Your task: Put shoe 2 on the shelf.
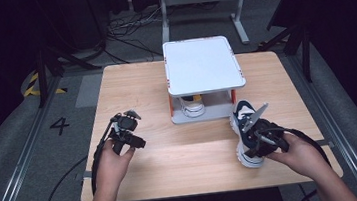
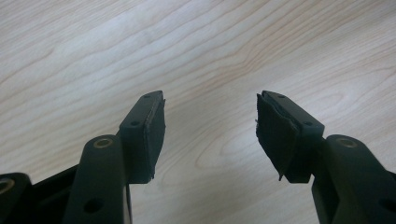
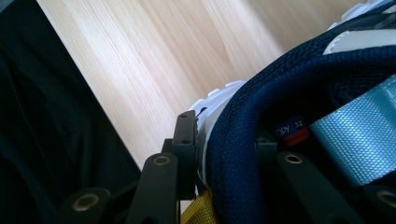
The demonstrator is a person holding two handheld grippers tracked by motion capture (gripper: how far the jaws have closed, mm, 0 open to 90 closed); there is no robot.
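A: From the high view, what's hard to see?

B: The second shoe (image 1: 193, 107) sits under the white stand (image 1: 203, 65), mostly hidden by its top plate. The right tool (image 1: 257, 131) covers much of the navy-and-white sneaker (image 1: 244, 124) near the bench's (image 1: 182, 155) right front edge. The left tool (image 1: 128, 128) hangs over bare wood, well apart from both shoes.

A: And the left gripper view?

B: The left tool (image 2: 210, 123) has its jaws spread wide, nothing between them, just wood grain below.

A: The right gripper view?

B: The sneaker (image 3: 289, 93) is cut off by the frame; the far jaw is partly buried inside the opening. The right tool (image 3: 224, 140) straddles the padded navy collar, one jaw outside at the white heel, one inside, clamped on it.
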